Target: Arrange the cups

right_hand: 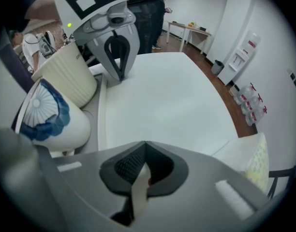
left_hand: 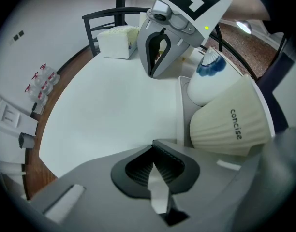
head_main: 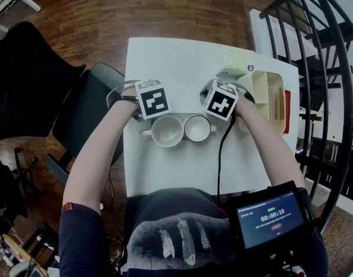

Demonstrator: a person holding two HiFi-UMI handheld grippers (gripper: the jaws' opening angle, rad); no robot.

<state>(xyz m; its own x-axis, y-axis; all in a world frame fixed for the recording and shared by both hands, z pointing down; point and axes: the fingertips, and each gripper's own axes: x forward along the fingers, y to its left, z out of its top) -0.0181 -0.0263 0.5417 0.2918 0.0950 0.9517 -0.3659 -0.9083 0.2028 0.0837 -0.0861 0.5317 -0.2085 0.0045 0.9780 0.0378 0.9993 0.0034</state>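
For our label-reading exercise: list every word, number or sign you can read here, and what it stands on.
"concise": side of the ribbed cream cup.
"00:00:19": timer on the screen; its other print is too small to read.
Label on the cream box: too small to read.

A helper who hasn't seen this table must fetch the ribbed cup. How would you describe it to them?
On the white table, two cups stand side by side in front of the person. The ribbed cream cup is the one on the person's left. It is wider than the blue-patterned cup beside it and has "concise" printed on its side.
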